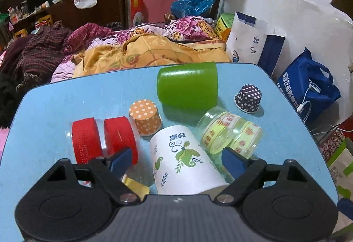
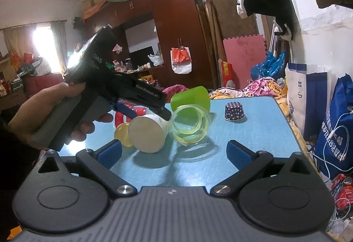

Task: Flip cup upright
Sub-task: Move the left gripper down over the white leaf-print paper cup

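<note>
A white paper cup with green and blue flower print [image 1: 183,160] lies on its side on the blue table [image 1: 55,100], its flat base toward the right wrist camera [image 2: 147,134]. My left gripper [image 1: 176,162] is open, its blue fingers on either side of the cup, apart from it. In the right wrist view a hand holds the left gripper [image 2: 143,110] over the cup. My right gripper [image 2: 174,153] is open and empty, low over the table in front of the cup.
On the table lie a clear jar with yellow tape [image 1: 229,131], a clear jar with red bands [image 1: 103,138], a green cup on its side [image 1: 187,85], an orange dotted paper cup [image 1: 145,117], a dark dotted one [image 1: 248,97] and a yellow disc [image 2: 122,132]. Bags stand at the right.
</note>
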The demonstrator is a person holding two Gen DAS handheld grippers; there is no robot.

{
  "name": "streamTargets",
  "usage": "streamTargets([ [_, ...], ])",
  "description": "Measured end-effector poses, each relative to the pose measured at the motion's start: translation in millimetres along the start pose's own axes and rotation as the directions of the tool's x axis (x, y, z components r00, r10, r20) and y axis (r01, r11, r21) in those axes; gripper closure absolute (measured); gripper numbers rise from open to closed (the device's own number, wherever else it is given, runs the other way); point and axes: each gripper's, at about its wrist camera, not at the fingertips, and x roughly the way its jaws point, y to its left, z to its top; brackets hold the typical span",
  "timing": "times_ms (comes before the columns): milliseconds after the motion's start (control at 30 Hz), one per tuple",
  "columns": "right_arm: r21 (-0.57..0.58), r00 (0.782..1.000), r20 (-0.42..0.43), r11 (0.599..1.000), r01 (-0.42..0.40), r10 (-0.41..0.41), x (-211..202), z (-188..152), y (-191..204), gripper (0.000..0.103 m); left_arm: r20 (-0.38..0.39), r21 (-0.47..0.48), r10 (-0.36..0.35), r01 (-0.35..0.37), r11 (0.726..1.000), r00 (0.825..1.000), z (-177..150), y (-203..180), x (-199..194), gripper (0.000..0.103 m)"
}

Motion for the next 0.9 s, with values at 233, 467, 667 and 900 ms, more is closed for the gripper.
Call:
streamTargets([
  [233,-0.006,1.0,-0.005,1.0,-0.003,0.003,1,0,0,0.001,-0.022,-0.021,-0.015,0.014,1.0,1.0,2,2,7,0.015],
  [467,0.008,1.0,-0.004,1.0,0.005,-0.005,-2,0,-2,0.001,-0.048,-0.016,-0.023,0.022,1.0,0.999,7,-4,15,0.017],
  [667,0.001,1.0,-0.003,1.0,0.005,-0.005,-4,0,1,0.001,-0.073,-0.017,-0.015,0.014,1.0,0.997,9,-5,23,0.033],
  [900,0.003,1.0,-0.004,1.0,0.006,-0.006,-4,-1,4,0.001,-0.052,-0.017,-0.022,0.021,1.0,0.998,6,-3,18,0.037],
])
